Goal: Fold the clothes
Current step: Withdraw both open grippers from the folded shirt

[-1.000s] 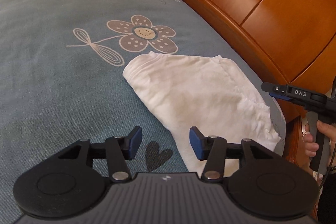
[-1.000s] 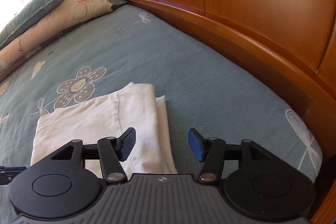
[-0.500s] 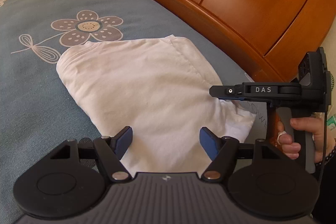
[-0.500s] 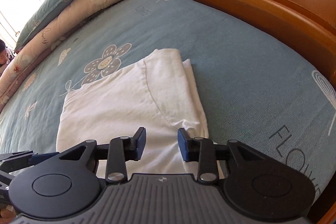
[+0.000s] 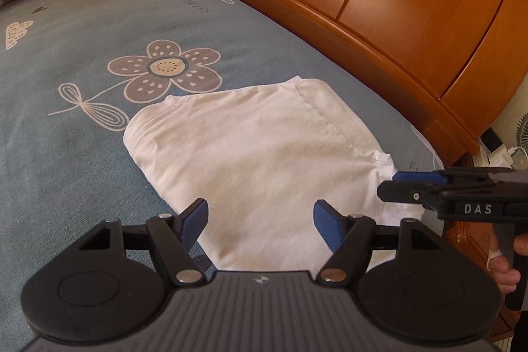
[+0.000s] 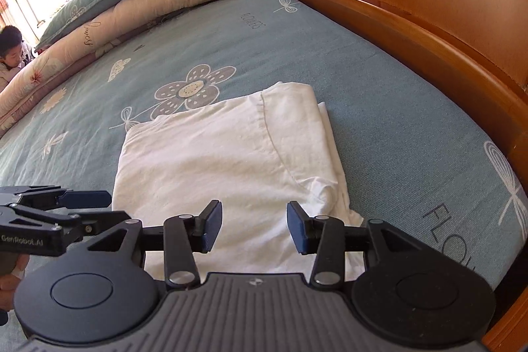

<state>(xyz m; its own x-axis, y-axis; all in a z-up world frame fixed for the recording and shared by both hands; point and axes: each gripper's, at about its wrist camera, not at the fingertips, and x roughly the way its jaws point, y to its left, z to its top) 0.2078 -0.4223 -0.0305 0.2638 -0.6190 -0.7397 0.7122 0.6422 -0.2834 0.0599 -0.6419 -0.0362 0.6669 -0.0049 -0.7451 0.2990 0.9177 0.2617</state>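
A white garment (image 5: 264, 160) lies folded into a rough rectangle on the blue-green bedspread (image 5: 66, 61). My left gripper (image 5: 260, 228) hovers open over the garment's near left edge, and its pads grip nothing. My right gripper (image 6: 252, 228) hangs over the near right part of the same garment (image 6: 224, 160); its jaws are opening and the pads stand clear of the cloth. Each gripper shows in the other's view: the right one (image 5: 392, 185) at the garment's right corner, the left one (image 6: 102, 203) at its left edge.
A curved wooden headboard (image 5: 379, 5) runs along the bed's far right side. Pillows and a rolled quilt (image 6: 109, 5) lie at the far end by a bright window. A person (image 6: 11, 51) sits beyond the bed. A fan and small things (image 5: 508, 144) stand past the bed corner.
Both grippers have shifted along the garment's near edge. The left jaws widened. The right jaws narrowed half a second ago and now stand wider again. The garment lies where it was.
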